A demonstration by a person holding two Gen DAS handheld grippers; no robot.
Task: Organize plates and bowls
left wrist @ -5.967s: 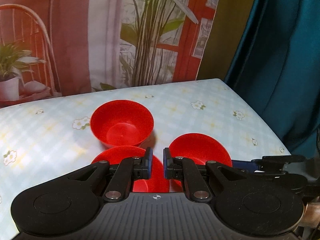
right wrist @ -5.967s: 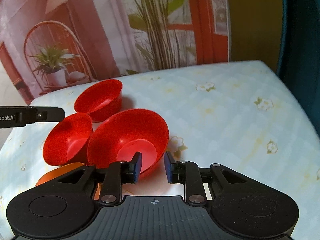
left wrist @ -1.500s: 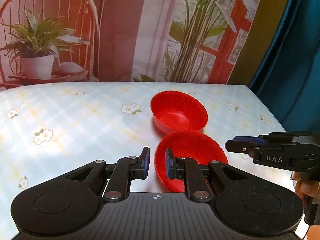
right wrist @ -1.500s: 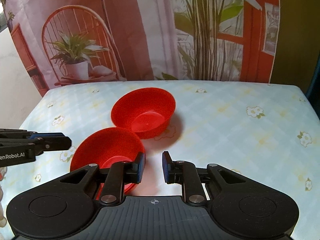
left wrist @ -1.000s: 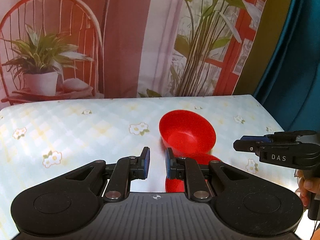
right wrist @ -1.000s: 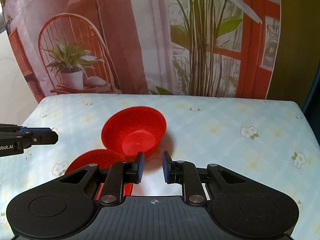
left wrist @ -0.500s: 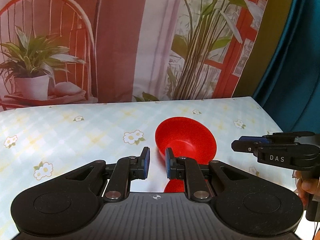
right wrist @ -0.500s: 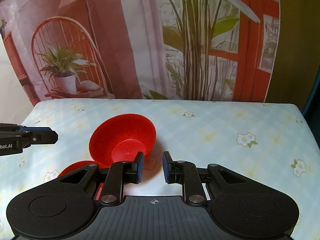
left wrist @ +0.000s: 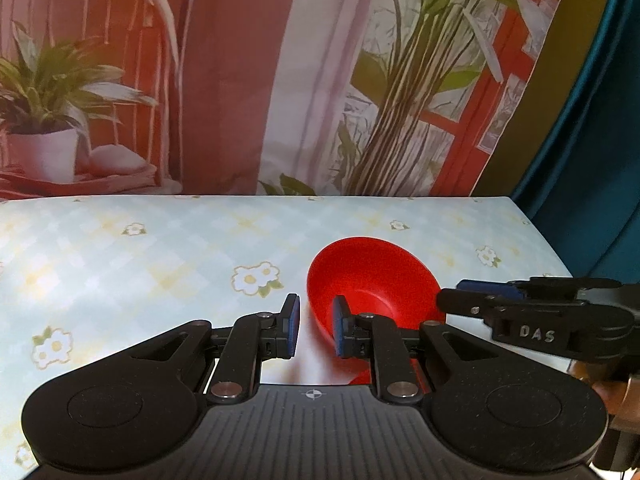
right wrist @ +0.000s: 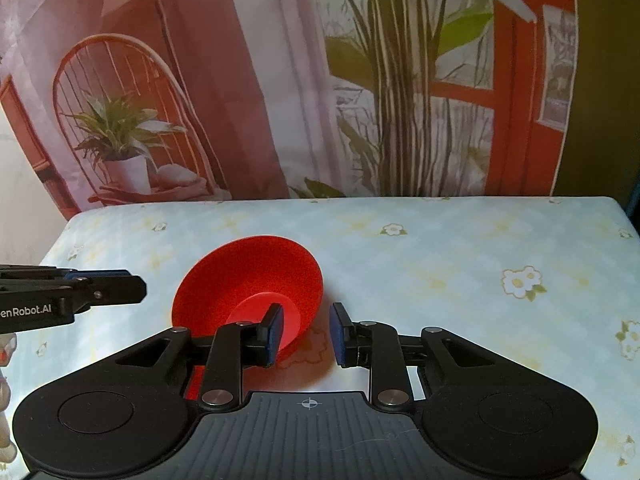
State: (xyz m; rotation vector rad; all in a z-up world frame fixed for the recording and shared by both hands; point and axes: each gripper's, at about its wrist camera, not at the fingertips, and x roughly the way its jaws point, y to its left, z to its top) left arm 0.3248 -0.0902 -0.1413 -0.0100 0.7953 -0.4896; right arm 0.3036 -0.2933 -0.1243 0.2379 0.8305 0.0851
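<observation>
A red bowl [left wrist: 370, 280] stands on the flowered tablecloth [left wrist: 160, 248]; it also shows in the right wrist view [right wrist: 248, 276]. My left gripper [left wrist: 316, 330] is open and empty, its right finger over the bowl's near left rim. My right gripper [right wrist: 306, 334] is open and empty, its left finger in front of the bowl's near right side. A sliver of a second red bowl [left wrist: 362, 378] shows behind my left gripper's body, and also in the right wrist view [right wrist: 194, 384]. Each gripper shows in the other's view, the right one [left wrist: 520, 312] and the left one [right wrist: 68, 292].
A printed backdrop [left wrist: 280, 80] of plants and a chair hangs behind the table's far edge. A blue curtain [left wrist: 592, 160] hangs at the right. The table's right edge [left wrist: 552, 248] lies near the bowl.
Both grippers have pulled back and risen a little, so the bowls sit lower in view. The nearer bowl has slid almost out of sight behind the gripper bodies. Both grippers opened slightly wider.
</observation>
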